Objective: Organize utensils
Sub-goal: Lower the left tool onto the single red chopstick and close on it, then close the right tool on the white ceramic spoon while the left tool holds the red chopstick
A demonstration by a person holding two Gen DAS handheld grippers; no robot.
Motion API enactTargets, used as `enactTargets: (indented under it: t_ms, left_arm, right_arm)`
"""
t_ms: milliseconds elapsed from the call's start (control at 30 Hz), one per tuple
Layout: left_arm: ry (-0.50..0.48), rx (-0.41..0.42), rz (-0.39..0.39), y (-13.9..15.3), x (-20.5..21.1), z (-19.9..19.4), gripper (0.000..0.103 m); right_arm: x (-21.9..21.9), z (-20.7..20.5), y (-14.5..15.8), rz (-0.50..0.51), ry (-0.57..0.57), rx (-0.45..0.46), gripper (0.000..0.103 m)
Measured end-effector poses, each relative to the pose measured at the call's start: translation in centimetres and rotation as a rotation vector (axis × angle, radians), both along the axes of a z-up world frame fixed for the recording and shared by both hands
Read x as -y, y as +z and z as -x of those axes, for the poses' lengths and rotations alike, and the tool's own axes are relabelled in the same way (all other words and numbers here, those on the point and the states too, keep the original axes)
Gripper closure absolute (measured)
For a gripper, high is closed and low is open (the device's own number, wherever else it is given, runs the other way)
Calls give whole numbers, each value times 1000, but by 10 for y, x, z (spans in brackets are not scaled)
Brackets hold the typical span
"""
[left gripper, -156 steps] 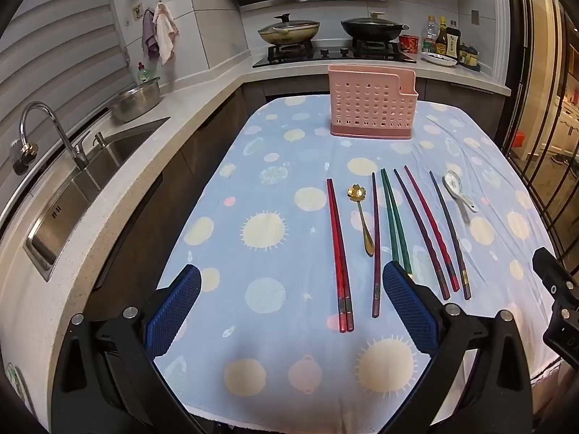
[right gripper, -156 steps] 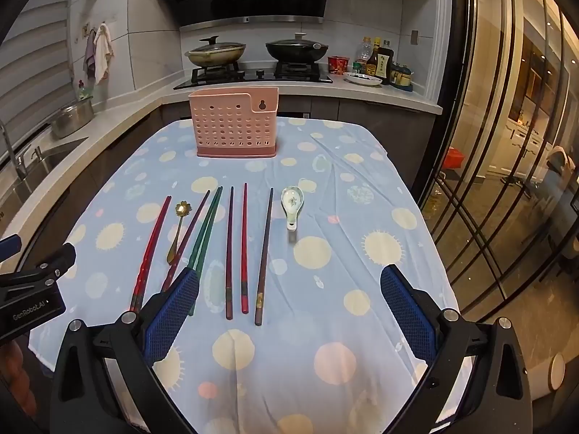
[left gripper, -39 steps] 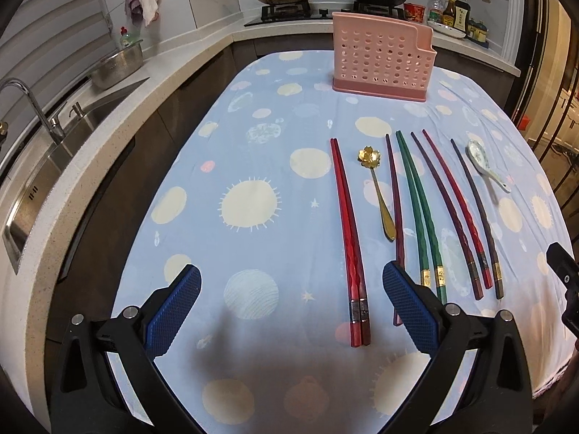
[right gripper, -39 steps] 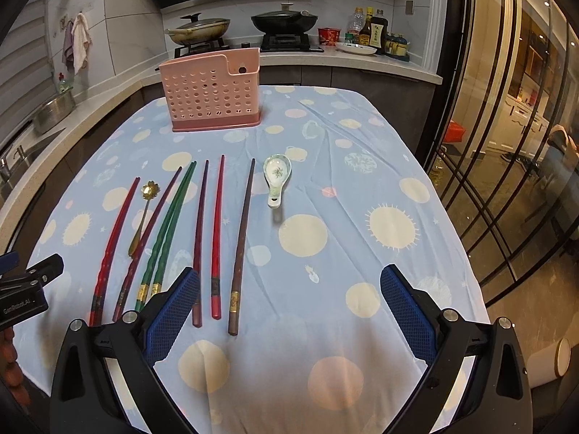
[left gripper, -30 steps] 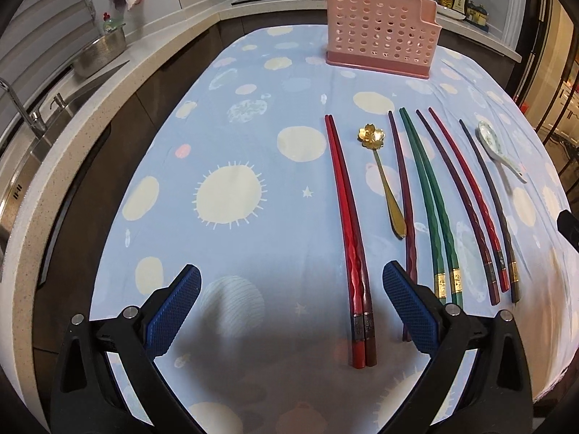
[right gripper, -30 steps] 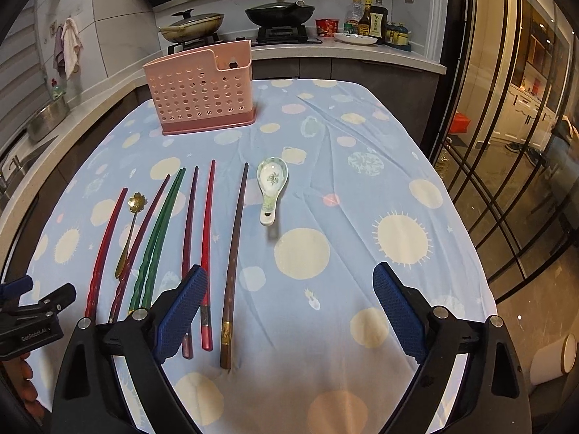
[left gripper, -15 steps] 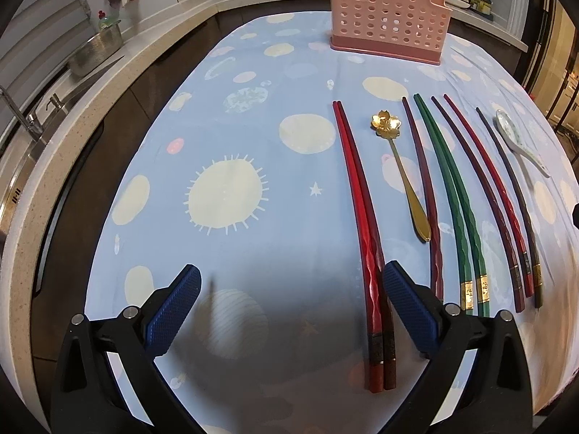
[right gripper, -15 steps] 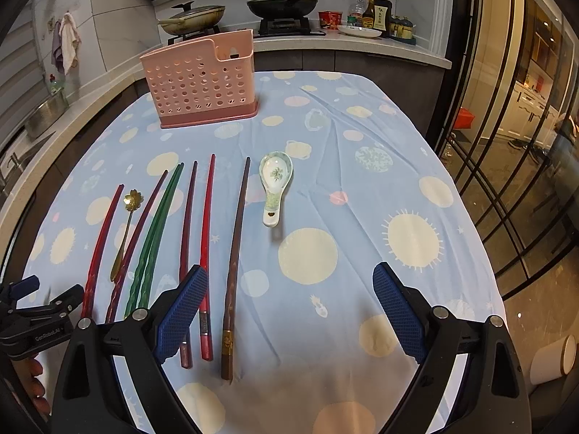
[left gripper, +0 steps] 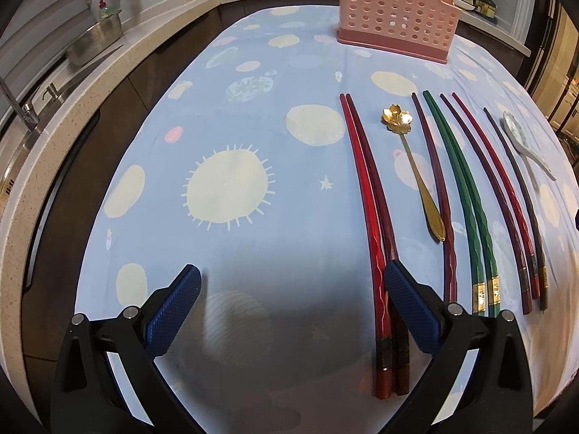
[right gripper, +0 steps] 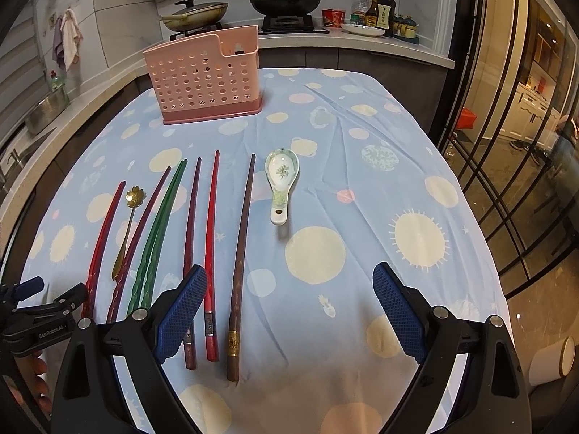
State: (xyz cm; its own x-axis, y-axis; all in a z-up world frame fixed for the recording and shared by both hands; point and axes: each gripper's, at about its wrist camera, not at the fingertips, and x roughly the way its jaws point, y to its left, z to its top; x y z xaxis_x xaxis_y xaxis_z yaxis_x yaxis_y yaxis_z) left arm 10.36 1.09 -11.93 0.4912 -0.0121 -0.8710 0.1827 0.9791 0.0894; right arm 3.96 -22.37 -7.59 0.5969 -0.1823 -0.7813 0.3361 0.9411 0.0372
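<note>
Several chopsticks lie side by side on the blue dotted tablecloth (left gripper: pixel 224 83): a red pair (left gripper: pixel 365 181), a green pair (left gripper: pixel 459 181), dark red and brown singles. A gold flower spoon (left gripper: pixel 412 159) lies between them, and a white ceramic spoon (right gripper: pixel 281 181) rests at the right end. A pink perforated holder (right gripper: pixel 206 76) stands at the table's far side. My left gripper (left gripper: pixel 291 291) hovers open low over the cloth, its right finger just above the red pair's handle ends. My right gripper (right gripper: pixel 289 303) is open above the near edge, with the brown chopstick (right gripper: pixel 241 253) between its fingers.
A counter with a sink and steel pot (left gripper: pixel 94 41) runs along the left. A stove with two pans (right gripper: pixel 286 1) and bottles (right gripper: pixel 376 12) sits behind the table. Glass doors (right gripper: pixel 514 115) stand to the right. The left gripper's body (right gripper: pixel 39 311) shows at the right view's lower left.
The left gripper has dropped lower and moved forward toward the red pair's handle ends. The right gripper has edged slightly forward. No utensil has moved.
</note>
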Motion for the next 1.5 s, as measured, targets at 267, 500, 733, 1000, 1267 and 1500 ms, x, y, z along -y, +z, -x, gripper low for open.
enactTargets:
  t_ms: [267, 500, 733, 1000, 1267, 1500]
  left_arm:
    - [-5, -20, -16, -4, 2, -1, 7]
    - [-27, -31, 12, -6, 2, 1, 17]
    - [-79, -66, 70, 0, -7, 16, 46]
    - [-110, -76, 118, 4, -9, 24, 87]
    - [-118, -90, 153, 3, -4, 15, 95]
    - [-119, -90, 148, 2, -1, 11, 95]
  right_arm:
    - [-2, -1, -1, 0, 2, -3, 14]
    - [-2, -2, 0, 3, 0, -5, 14]
    - [3, -4, 0, -7, -12, -5, 15]
    - [26, -30, -11, -190, 0, -14, 53]
    - [50, -64, -22, -309, -35, -2, 84]
    - [55, -79, -42, -344, -41, -35, 98]
